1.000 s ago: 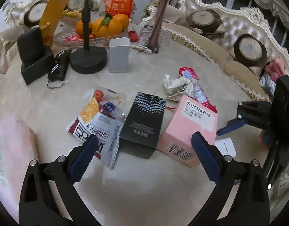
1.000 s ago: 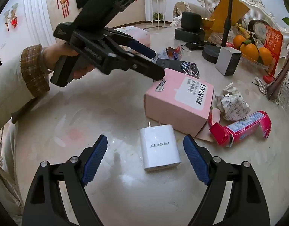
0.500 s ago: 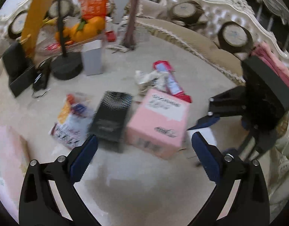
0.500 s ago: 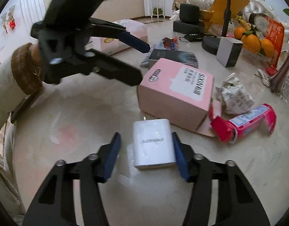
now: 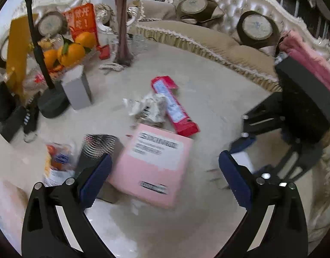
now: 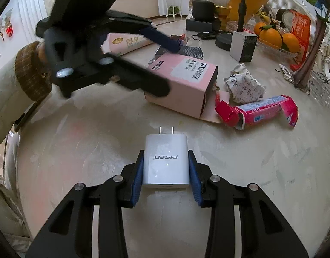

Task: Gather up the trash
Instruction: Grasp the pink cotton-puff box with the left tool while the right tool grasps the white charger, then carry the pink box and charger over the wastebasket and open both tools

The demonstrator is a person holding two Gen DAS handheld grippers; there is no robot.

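Observation:
My right gripper [image 6: 166,157] is shut on a white plug-in charger [image 6: 166,165], its blue pads pressed on both sides; the charger rests on the marble table [image 6: 100,133]. My left gripper [image 5: 165,172] is open and hovers over a pink carton [image 5: 156,161] that lies between its fingers without touching them. Behind the carton lie crumpled paper [image 5: 149,107] and a red torn carton [image 5: 175,109]; a black box [image 5: 96,148] and a snack wrapper [image 5: 57,161] lie to its left. The right wrist view shows the left gripper [image 6: 172,68] above the pink carton [image 6: 186,79].
A fruit bowl with oranges [image 5: 72,51], a dark vase [image 5: 122,43], a grey box [image 5: 76,90], a stand's round base [image 5: 53,105] and a black speaker [image 5: 5,111] crowd the table's far left. A sofa [image 5: 207,40] curves behind. A pink tissue pack [image 6: 126,43] lies beyond the left gripper.
My right gripper went from open around the charger to shut on it. My left gripper swung rightward, from the black box to over the pink carton, and stayed open.

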